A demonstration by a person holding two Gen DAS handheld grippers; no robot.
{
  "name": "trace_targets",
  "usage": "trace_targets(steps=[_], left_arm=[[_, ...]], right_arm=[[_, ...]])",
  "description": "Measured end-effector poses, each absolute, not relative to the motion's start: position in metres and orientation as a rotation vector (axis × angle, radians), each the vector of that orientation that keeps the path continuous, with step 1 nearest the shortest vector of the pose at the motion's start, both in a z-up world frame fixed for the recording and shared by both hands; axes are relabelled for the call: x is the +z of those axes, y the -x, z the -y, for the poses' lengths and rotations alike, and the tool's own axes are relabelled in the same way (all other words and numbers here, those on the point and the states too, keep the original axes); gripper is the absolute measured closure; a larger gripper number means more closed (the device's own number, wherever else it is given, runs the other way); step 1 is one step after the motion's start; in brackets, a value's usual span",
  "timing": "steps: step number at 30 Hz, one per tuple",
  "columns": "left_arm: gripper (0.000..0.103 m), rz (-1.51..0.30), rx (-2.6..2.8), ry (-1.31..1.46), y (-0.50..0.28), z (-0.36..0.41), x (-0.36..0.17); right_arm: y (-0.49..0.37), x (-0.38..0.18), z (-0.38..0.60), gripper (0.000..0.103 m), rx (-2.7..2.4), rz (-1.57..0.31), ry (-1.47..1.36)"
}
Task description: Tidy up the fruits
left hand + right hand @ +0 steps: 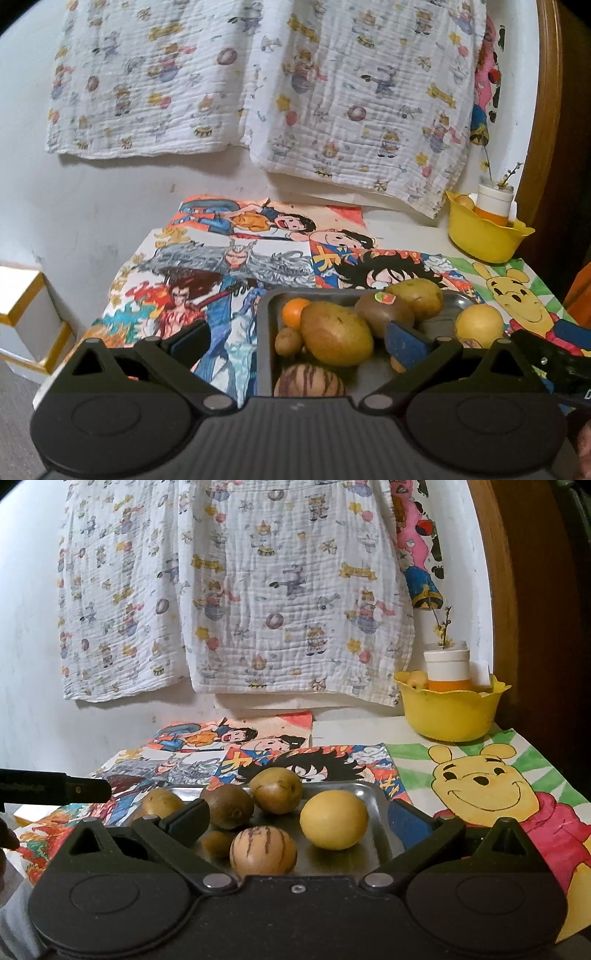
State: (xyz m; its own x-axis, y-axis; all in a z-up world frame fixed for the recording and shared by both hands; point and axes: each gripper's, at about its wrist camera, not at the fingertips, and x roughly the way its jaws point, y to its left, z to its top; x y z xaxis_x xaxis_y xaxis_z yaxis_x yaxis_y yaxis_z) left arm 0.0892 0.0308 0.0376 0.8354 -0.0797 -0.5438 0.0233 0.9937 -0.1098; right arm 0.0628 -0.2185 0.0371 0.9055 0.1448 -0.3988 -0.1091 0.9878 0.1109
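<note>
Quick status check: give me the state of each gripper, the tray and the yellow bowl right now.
left gripper: open, empty, above the tray
right gripper: open, empty, above the tray
metal tray: flat on the table, holding loose fruit
yellow bowl: upright at the back right, holding a white-capped jar

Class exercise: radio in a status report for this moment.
Both grippers, left and right, open, empty. Fruit piled in metal tray; yellow bowl far right. Nothing blocking.

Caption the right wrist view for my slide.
Open hand-held gripper above a metal tray of fruit, round yellow fruit centred between its fingers.
</note>
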Motion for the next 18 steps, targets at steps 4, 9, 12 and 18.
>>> trace_targets(steps=[4, 9, 12, 18], left_arm=[[0.0, -0.584, -0.042, 0.089, -0.078, -0.032, 0.032], [0.0, -0.598, -0.024, 0.089, -0.062, -0.035, 0.025], [0.0, -0.604, -0.024, 0.086, -0.052, -0.036, 0.021], [0.0, -0.627, -0.035, 0.056, -0.039, -0.029, 0.013]], right_arm=[[-0.054, 0.035, 0.217, 0.001, 0.138, -0.42, -0.084], [-0.041, 0.034, 0.214, 0.001, 0.144, -0.413, -0.081], [-0.032, 0.034, 0.214, 0.001, 0.148, -0.407, -0.077], [-0.018, 0.029, 0.215, 0.001, 0.142, -0.42, -0.089]])
